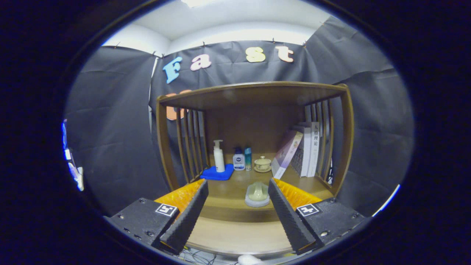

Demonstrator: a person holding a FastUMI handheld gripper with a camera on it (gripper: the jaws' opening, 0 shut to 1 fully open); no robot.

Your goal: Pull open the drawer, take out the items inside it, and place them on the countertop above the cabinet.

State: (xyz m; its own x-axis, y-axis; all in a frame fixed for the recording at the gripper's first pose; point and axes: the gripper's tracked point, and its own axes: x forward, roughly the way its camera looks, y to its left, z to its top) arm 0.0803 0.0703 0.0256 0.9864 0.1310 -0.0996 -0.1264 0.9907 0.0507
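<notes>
My gripper (238, 187) is open, its two black ridged fingers (187, 213) spread wide over the wooden countertop (235, 232). Between the fingertips, a little beyond them, a pale green soap-like piece on a whitish dish (257, 194) lies on the countertop. Nothing is held between the fingers. The countertop sits under a wooden shelf frame (254, 90) with slatted sides. The countertop's front edge (235, 254) shows just below the fingers, and what lies under it is hidden.
At the back of the countertop stand a white pump bottle (219, 156) on a blue cloth (218, 173), a small blue-capped bottle (238, 160), a teal tube (248, 159) and a lidded cup on a saucer (262, 163). Books (301, 149) lean against the right slats.
</notes>
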